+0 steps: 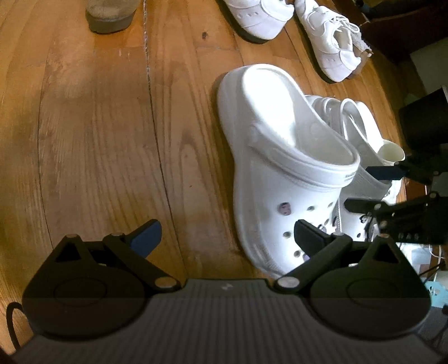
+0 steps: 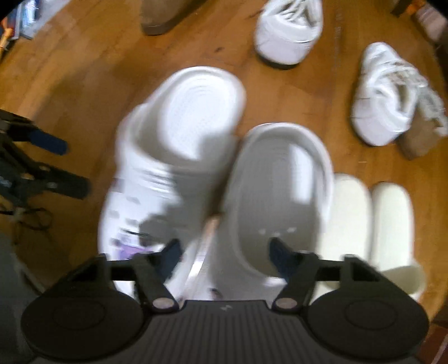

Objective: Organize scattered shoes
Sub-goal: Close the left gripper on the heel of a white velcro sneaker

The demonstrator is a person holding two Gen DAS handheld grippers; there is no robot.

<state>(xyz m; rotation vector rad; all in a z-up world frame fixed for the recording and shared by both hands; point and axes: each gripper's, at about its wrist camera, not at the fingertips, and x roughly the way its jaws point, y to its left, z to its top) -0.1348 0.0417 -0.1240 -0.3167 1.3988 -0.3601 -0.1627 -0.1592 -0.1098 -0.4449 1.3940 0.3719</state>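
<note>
Two white clogs stand side by side on the wooden floor. The nearer clog (image 1: 280,168) (image 2: 173,156) carries small charms on its toe. Its mate (image 1: 361,126) (image 2: 280,182) stands beside it. My right gripper (image 2: 226,257) (image 1: 358,187) points down over the mate, one finger inside its opening and the other in the gap between the clogs. The mate's side wall is between the jaws; the pads do not look pressed on it, though this view is blurred. My left gripper (image 1: 228,235) (image 2: 61,165) hovers open beside the charm clog, holding nothing.
Two white sneakers (image 1: 257,19) (image 1: 330,42) (image 2: 288,30) (image 2: 386,92) lie farther off. A tan boot (image 1: 112,14) (image 2: 168,16) stands at the top. A pair of cream slippers (image 2: 350,218) sits right of the clogs. Dark furniture (image 1: 406,28) borders the floor.
</note>
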